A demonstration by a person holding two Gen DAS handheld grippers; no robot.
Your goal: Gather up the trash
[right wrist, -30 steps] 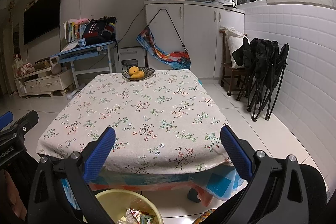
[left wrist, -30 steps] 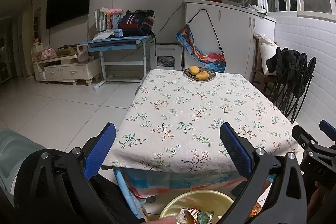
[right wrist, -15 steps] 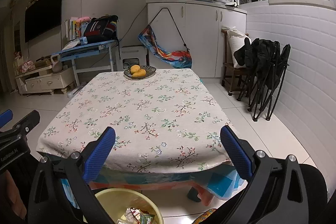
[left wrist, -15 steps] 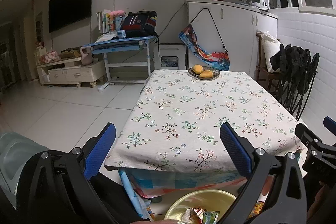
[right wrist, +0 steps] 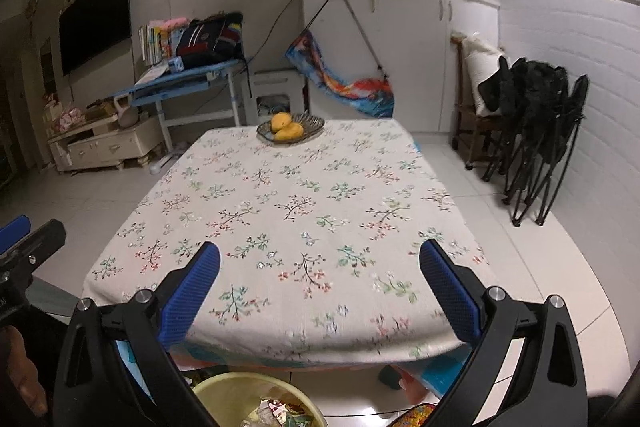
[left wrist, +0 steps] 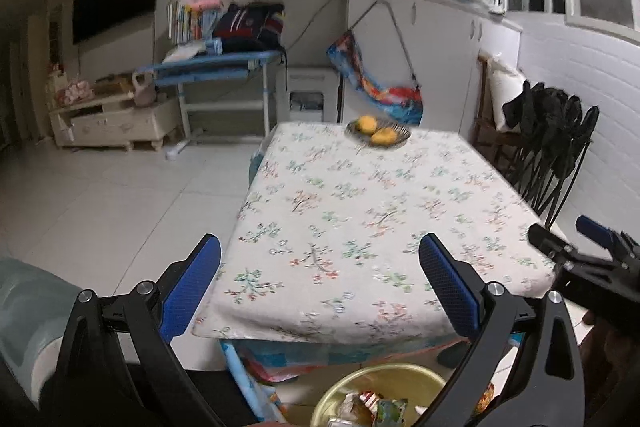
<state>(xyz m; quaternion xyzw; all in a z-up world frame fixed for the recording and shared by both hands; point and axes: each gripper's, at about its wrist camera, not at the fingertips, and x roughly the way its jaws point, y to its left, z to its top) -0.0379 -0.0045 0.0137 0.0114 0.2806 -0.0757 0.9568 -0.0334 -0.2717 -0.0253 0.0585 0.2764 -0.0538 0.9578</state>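
Fingers (left wrist: 448, 287) of both grippers spread, holding nothing.

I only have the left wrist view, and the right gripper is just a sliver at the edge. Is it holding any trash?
Observer: No. In the right wrist view the right gripper is wide open, with nothing between its fingers.
Operator: Is anything on the table's near right corner? That gripper hides it from me.
Observer: Only bare tablecloth there. The fruit dish at the far end is the only item on it.
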